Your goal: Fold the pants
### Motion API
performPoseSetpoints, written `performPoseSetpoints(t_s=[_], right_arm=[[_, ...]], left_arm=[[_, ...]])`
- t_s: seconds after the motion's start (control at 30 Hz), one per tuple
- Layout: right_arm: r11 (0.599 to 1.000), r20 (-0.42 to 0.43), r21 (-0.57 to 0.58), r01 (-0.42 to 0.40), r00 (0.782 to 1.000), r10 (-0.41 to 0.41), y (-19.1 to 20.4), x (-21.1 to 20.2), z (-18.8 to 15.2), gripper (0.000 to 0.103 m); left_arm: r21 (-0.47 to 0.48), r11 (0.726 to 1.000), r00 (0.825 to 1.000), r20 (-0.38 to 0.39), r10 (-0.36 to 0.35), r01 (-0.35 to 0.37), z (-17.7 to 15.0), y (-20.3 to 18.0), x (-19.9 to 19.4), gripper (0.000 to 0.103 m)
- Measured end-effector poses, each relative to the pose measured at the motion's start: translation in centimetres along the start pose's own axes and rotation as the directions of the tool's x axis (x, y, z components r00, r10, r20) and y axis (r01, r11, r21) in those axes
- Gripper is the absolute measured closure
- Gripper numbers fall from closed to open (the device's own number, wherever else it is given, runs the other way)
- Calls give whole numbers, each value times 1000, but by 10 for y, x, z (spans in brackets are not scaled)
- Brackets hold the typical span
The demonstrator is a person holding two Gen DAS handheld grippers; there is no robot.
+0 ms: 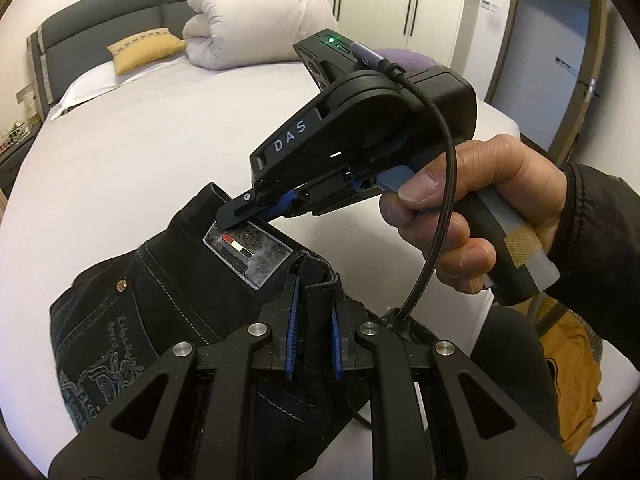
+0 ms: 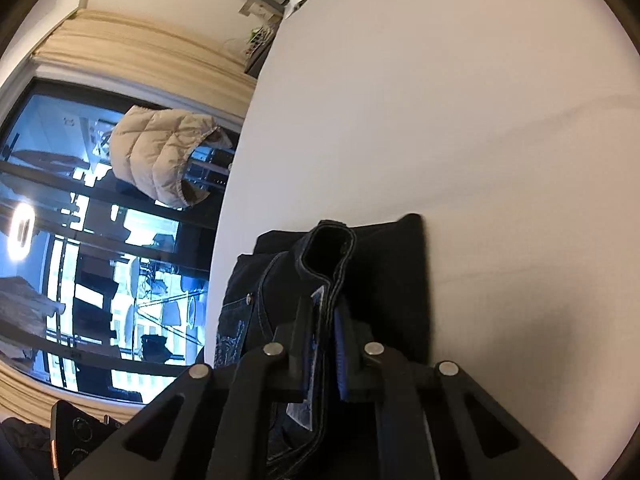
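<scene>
Dark denim pants [image 1: 168, 292] with an embroidered back pocket and a grey waistband label [image 1: 248, 254] are held above a white bed [image 1: 152, 152]. My left gripper [image 1: 314, 312] is shut on the waistband edge, which stands up between its blue pads. My right gripper [image 1: 232, 220], held in a hand, is shut on the waistband beside the label. In the right wrist view the right gripper [image 2: 326, 320] pinches the folded waistband of the pants [image 2: 384, 272], with the label against one pad.
A rolled white duvet [image 1: 256, 24], a yellow cushion [image 1: 148, 50] and a grey headboard [image 1: 92, 16] lie at the bed's far end. An orange garment [image 1: 572, 364] lies right of the bed. A window and a beige puffer jacket [image 2: 160, 156] are beyond the bed.
</scene>
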State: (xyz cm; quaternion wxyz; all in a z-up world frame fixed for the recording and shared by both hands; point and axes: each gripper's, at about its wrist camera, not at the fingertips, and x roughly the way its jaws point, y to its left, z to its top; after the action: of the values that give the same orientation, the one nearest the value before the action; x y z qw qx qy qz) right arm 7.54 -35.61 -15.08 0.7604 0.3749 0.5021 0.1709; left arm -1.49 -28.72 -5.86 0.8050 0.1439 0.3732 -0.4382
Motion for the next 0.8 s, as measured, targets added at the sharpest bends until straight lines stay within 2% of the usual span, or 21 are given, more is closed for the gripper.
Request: performPoseSetpoints(t_s=[0.27,0.43,0.53,0.6,0.7,0.8], right_arm=[[999,-1,48,-4,1000,4,-35,11,-8,90],[995,15,85,-57,998,55,-49,9,-11,88],[996,44,83,-36,998,32,-45,-3,-14,77],[996,71,88,22,997,-28,-41,-16,-17,69],[996,104,70,51,993,-58,-30,-35,-23,69],[1000,120,16,15,993,-16,-2,-49,-31,69]], left_arm=[[-12,999,997,-75,-30,30,-16,-6,39,91],[-94,992,991,-103,-88,79,-18,7,42,89],[-162,980,984,-113,-138,119,-19,20,25,87],[-200,969,982,-97,-165,143,-22,33,3,87],[-243,962,987,-72,-146,124,-31,55,-25,87],[-323,943,994,-46,-103,83,-40,94,-46,87]])
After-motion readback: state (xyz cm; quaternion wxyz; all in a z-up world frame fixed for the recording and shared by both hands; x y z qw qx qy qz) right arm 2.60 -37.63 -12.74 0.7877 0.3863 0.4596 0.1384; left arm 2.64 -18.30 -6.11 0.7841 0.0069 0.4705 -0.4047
